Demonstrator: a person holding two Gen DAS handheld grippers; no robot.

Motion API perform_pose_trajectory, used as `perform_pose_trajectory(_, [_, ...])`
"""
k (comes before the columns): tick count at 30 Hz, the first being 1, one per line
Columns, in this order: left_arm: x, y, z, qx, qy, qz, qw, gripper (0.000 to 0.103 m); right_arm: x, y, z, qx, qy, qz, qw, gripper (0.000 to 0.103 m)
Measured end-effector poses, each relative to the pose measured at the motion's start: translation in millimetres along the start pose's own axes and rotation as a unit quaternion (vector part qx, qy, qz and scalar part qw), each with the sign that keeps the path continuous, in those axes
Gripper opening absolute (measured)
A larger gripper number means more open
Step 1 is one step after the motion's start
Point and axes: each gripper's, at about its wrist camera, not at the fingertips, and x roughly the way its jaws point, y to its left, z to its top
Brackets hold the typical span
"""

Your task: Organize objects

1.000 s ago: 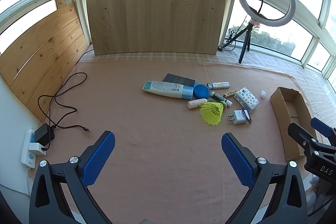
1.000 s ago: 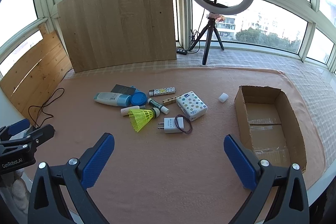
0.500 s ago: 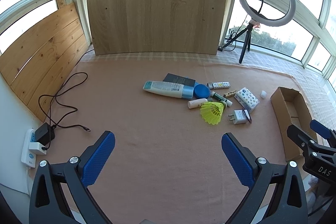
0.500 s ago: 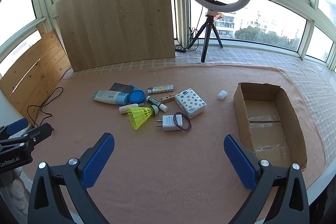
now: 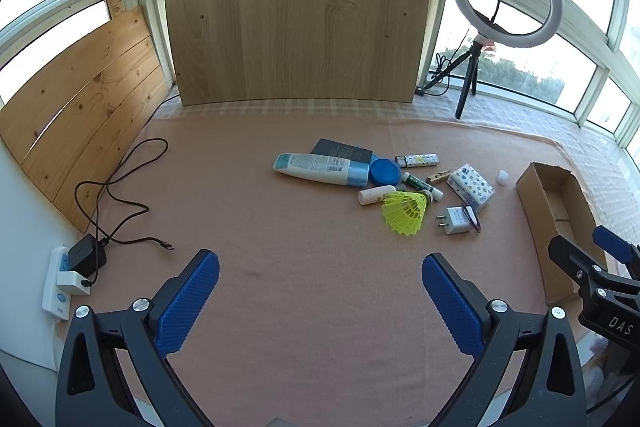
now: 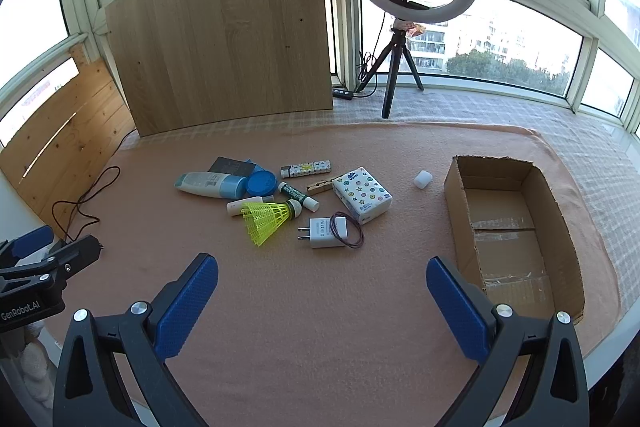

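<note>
- Left wrist view first: left gripper is held spread wide over bare pink cloth, nothing between the blue pads.
- Clutter is seen ahead and to the right of it, well apart: lotion bottle lying flat, long axis running left to right; yellow shuttlecock; white charger plug; patterned tissue pack.
- Cardboard box is noted at the far right, beyond the clutter; the right gripper shows at that edge, just in front of the box.
- Right wrist view next: right gripper is likewise released and empty, low over the cloth.
- The charger plug lies straight ahead, nearest of all, prongs pointing left, a thin dark band looped against it; the shuttlecock lies just left of it, cork to the right.
- The cardboard box stands open and empty to the right, long axis running away from the camera.
- The left gripper is glimpsed at the left edge, well away from the pile.
- Judgement: nothing is yet packed; the right gripper is judged nearer both plug and box, so the first pick is likely its own, forward and slightly left, then a carry to the right.
</note>
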Motion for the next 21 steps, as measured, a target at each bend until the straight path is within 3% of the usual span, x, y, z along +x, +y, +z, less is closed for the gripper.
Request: perform_pose_trajectory(21, [0.0,1.4,-2.3,-0.003,0.001,0.003,1.0,0.102,0.3,2.6,0.4,-0.003,0.001,0.0,1.0,0.103])
